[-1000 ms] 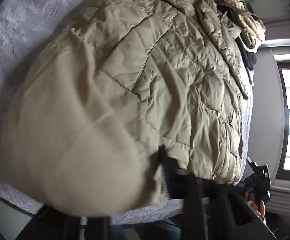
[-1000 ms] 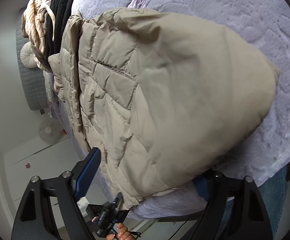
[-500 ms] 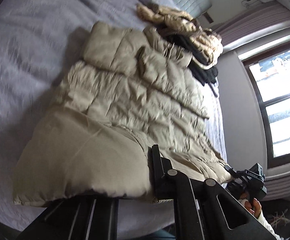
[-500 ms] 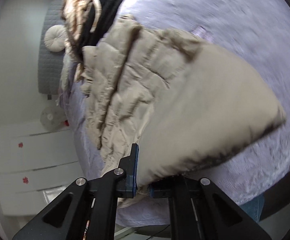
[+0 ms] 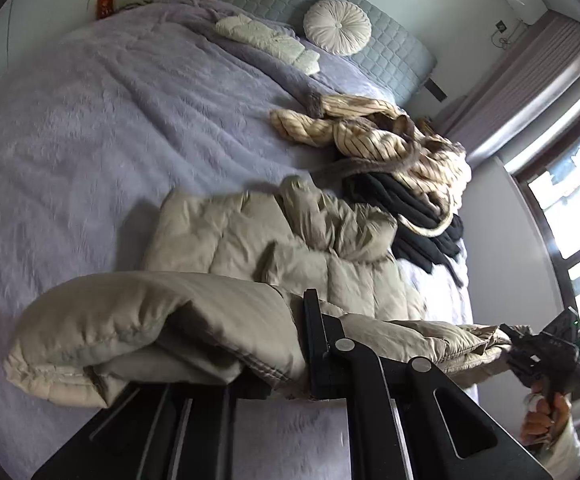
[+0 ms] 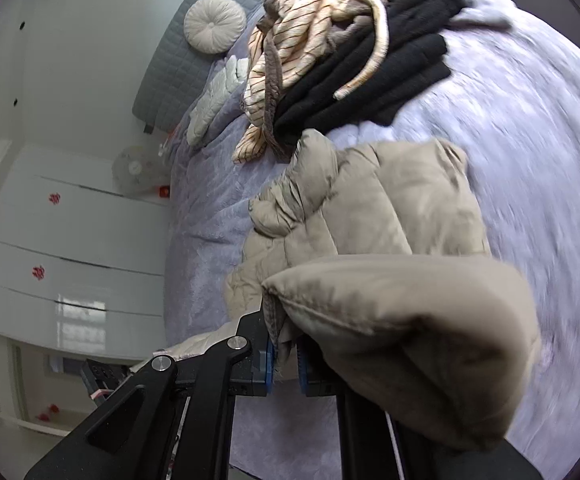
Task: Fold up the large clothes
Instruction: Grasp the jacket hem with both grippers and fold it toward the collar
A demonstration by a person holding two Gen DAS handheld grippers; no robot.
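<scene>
A beige quilted puffer jacket [image 5: 274,248] lies on the lilac bed cover, its near hem lifted and doubled over toward the collar. My left gripper [image 5: 290,364] is shut on one corner of the hem, which bulges over its fingers. My right gripper [image 6: 284,360] is shut on the other hem corner between its blue pads [image 6: 269,368]; the jacket [image 6: 369,208] hangs over the right finger. The right gripper also shows in the left wrist view [image 5: 537,352], holding the far hem edge.
A striped cream garment [image 5: 381,140] and a black garment [image 5: 409,216] lie piled past the jacket's collar. A round white cushion [image 5: 337,26] and grey headboard [image 5: 369,52] stand at the far end. White wardrobe doors [image 6: 58,240] are on the left; a window [image 5: 569,208] on the right.
Both grippers closed on the jacket's hem and lifted it up off the bed, carrying it toward the collar. The view has tilted up from the jacket's surface to the whole bed.
</scene>
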